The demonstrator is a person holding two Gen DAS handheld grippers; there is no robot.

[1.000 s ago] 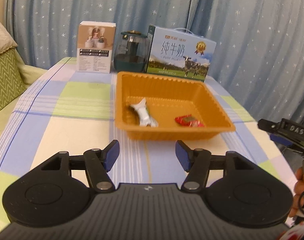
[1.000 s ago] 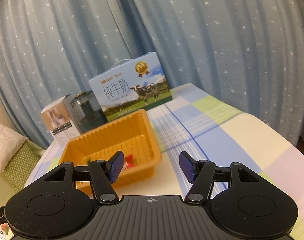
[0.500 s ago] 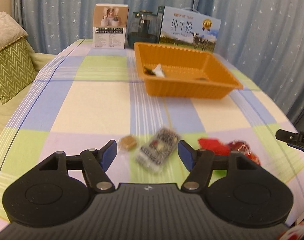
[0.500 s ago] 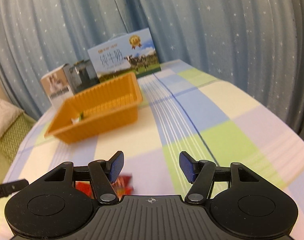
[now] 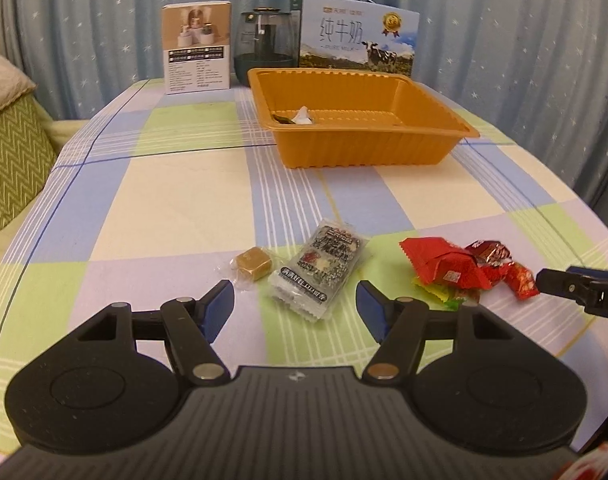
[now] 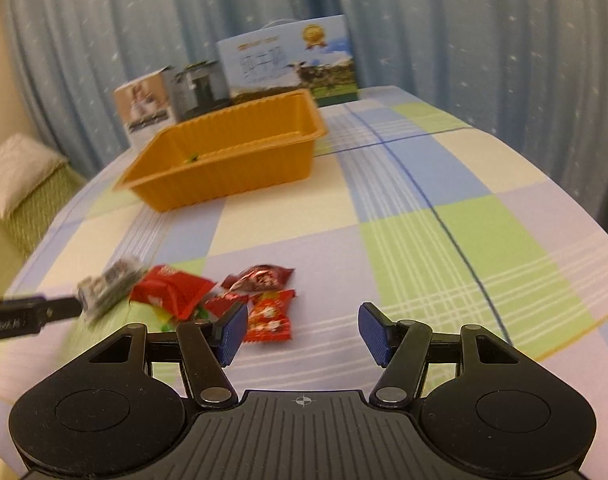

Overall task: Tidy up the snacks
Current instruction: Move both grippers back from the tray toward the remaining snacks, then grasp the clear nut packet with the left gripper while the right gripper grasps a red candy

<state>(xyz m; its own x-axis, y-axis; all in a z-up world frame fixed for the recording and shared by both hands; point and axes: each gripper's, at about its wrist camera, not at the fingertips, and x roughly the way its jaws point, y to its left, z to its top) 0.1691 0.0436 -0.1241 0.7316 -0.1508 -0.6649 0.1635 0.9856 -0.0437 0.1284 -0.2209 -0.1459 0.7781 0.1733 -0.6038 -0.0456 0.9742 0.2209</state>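
— How many snacks are on the table?

— One brown candy cube (image 5: 254, 263), one grey snack packet (image 5: 319, 273), one big red packet (image 5: 443, 266) and two small red ones (image 6: 268, 320) (image 6: 260, 277). Something yellow-green peeks out under the red ones; I can't count that.

— And trays?

— One orange tray (image 5: 363, 148), with one white wrapper (image 5: 303, 116) showing inside.

— At the back?

— Two boxes, a milk carton box (image 5: 355, 38) and a white box (image 5: 196, 46), plus one dark jar (image 5: 264, 42).

Both wrist views low, near table, facing orange tray (image 5: 363, 120) (image 6: 224, 160), right view seemingly angled leftward
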